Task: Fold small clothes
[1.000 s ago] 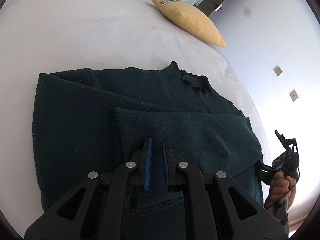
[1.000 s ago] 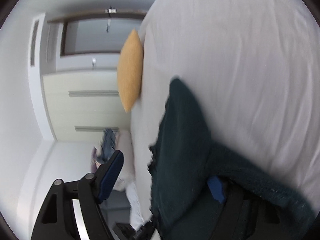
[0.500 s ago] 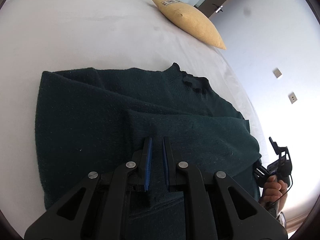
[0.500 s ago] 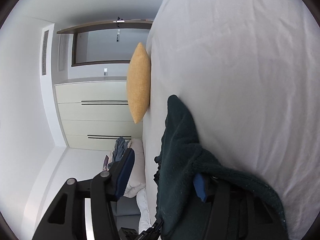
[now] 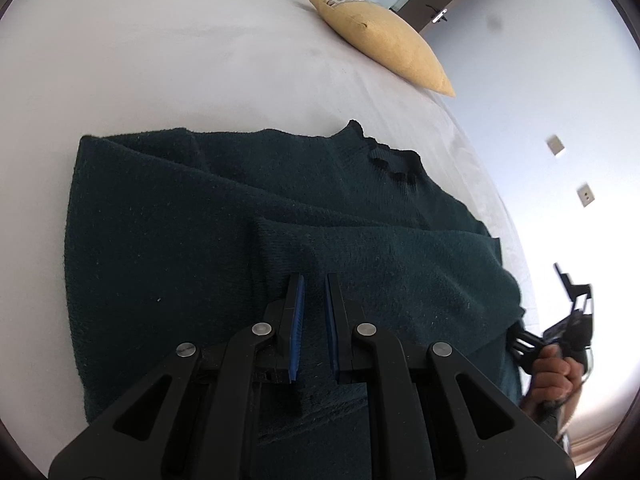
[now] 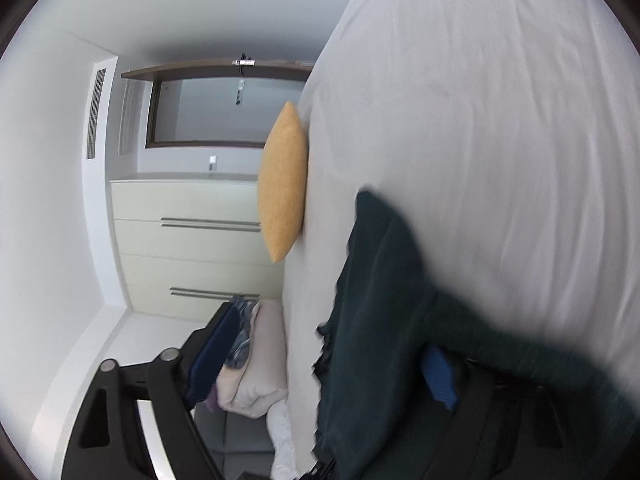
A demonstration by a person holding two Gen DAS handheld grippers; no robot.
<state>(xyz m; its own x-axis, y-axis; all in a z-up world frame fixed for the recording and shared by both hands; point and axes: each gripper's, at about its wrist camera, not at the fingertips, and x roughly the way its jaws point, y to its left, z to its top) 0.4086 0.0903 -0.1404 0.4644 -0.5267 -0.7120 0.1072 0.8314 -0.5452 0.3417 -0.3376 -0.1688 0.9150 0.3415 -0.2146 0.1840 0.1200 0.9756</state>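
A dark green knit sweater [image 5: 248, 216] lies on the white bed [image 5: 160, 48], collar toward the far right, one side folded over its middle. My left gripper [image 5: 313, 284] is nearly shut, its blue pads pinching a fold of the sweater near the front edge. My right gripper [image 6: 320, 344] is open; the sweater [image 6: 376, 300] drapes between its jaws and over the right finger [image 6: 438, 372]. In the left wrist view the right gripper [image 5: 568, 320] sits at the sweater's right end, held by a hand.
A yellow cushion [image 5: 384, 44] lies at the bed's far edge; it also shows in the right wrist view [image 6: 282, 184]. A cream dresser [image 6: 184, 240] and a pile of clothes [image 6: 248, 364] stand beyond the bed.
The left gripper has carried the folded flap a little farther over the sweater. The right gripper has opened wider and drawn back slightly, with the cloth still lying over its right finger.
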